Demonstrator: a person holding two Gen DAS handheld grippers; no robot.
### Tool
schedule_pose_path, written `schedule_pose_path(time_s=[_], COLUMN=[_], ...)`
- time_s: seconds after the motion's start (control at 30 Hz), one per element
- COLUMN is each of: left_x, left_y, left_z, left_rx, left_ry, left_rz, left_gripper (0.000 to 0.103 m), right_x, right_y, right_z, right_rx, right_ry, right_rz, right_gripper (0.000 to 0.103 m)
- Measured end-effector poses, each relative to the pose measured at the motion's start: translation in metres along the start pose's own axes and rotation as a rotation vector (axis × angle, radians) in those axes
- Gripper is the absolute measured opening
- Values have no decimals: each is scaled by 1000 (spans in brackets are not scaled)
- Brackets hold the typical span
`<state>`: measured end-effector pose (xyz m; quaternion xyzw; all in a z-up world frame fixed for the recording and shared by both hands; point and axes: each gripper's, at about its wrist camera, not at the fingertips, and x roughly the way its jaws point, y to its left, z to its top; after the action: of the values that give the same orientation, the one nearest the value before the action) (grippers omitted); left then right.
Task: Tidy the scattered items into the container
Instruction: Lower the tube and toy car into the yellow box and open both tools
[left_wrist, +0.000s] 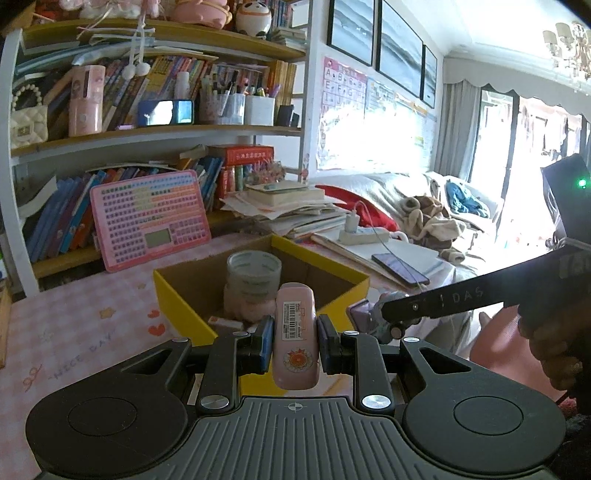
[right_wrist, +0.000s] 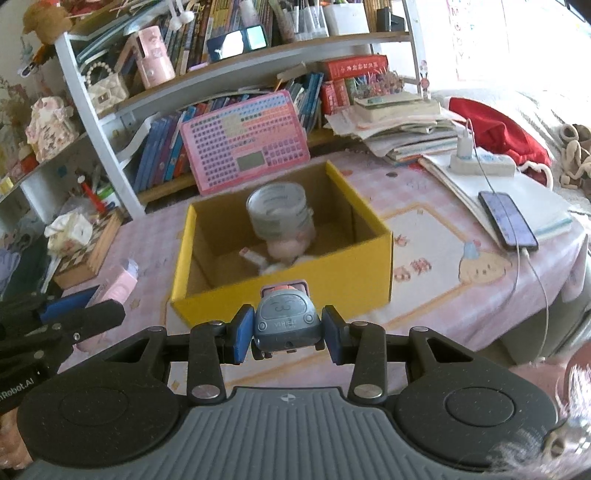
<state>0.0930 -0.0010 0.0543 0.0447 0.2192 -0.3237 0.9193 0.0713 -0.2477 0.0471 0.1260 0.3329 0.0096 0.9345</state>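
Gripping a pale pink plastic bottle with a barcode label (left_wrist: 295, 332), the left gripper (left_wrist: 294, 341) has its blue-padded fingers (left_wrist: 266, 341) pressed against the bottle's two sides, and the bottle stands upright between them in front of the near wall of the yellow cardboard box with a brown inside (left_wrist: 177, 295). The right gripper (right_wrist: 285, 334) is likewise closed on its load: a small grey-blue plastic toy car with a smiling face on its front (right_wrist: 284, 321), pinched at both flanks by the blue pads and held just before the box's near yellow wall (right_wrist: 332, 291). Inside the box stands a round container with a grey lid (right_wrist: 279, 210) on something pink and soft (too blurred to name), with a small white and red packet (right_wrist: 251, 255) beside it on the box floor. The box sits on a tabletop covered by a pink checked cloth (left_wrist: 74, 325). Behind it a pink learning tablet with rows of buttons (right_wrist: 243, 140) leans on a bookshelf of books (left_wrist: 155, 85). To the box's right a dark smartphone (right_wrist: 508, 221) lies on a white pad, plugged into a cable.
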Motion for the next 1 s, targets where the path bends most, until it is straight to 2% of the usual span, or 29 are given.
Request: schedule_pose_path(time_s=[0.5, 0.73, 1.0], left_x=[72, 109, 145], left_y=[16, 20, 23], left_z=[35, 39, 34], left_rx=[-24, -37, -57], left_ry=[-9, 42, 125], left_rz=[96, 143, 182], left_gripper=[25, 25, 25], right_x=[64, 106, 146], right_y=[-27, -31, -37], right_z=[79, 98, 101], right_rx=[-139, -239, -321], right_ry=[-36, 15, 107], right_rz=[68, 116, 165], right_gripper=[37, 37, 37])
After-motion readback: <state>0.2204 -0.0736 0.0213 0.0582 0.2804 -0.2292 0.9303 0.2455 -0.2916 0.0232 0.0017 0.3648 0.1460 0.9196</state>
